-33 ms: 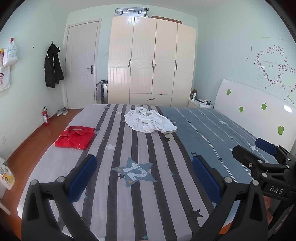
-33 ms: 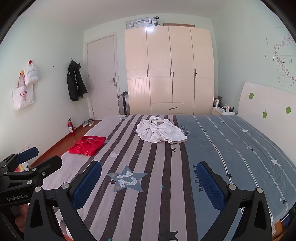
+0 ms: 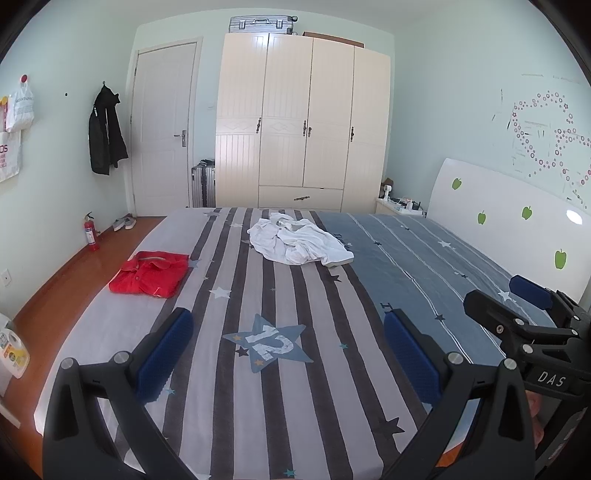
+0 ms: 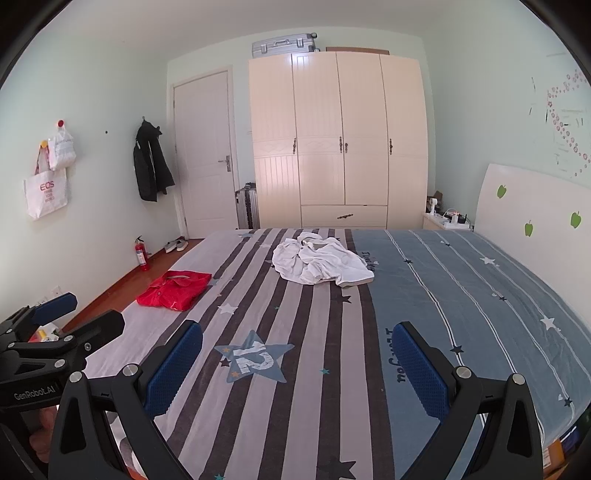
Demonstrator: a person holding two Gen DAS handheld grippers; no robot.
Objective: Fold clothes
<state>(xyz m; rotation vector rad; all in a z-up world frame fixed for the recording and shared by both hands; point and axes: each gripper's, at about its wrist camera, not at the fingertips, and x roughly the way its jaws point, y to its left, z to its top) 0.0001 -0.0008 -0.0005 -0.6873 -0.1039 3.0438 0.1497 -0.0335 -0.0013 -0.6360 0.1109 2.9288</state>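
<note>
Striped grey and blue bedding covers the bed [image 3: 280, 406], which fills the lower half of both wrist views and runs back toward a cream four-door wardrobe [image 3: 303, 125] on the far wall. On top of the wardrobe lies a silver suitcase [image 3: 262, 24]. A white headboard [image 3: 509, 221] with green apple stickers stands along the right side.

Toward the far end of the bed, near the line between stripes and blue, sits a crumpled white shirt [image 3: 297, 242], not yet folded. A folded red shirt [image 3: 151, 273] lies flat near the left edge, well apart from the white one. A blue star patch with the number 12 [image 3: 267, 343] is printed on the bedding in front of the tongs.

Both tools hover over the near end of the bed. The left gripper [image 3: 288, 354] stands wide, nothing between its blue pads [image 3: 164, 354]. The right gripper [image 4: 297, 369] is likewise spread wide and empty.
</note>
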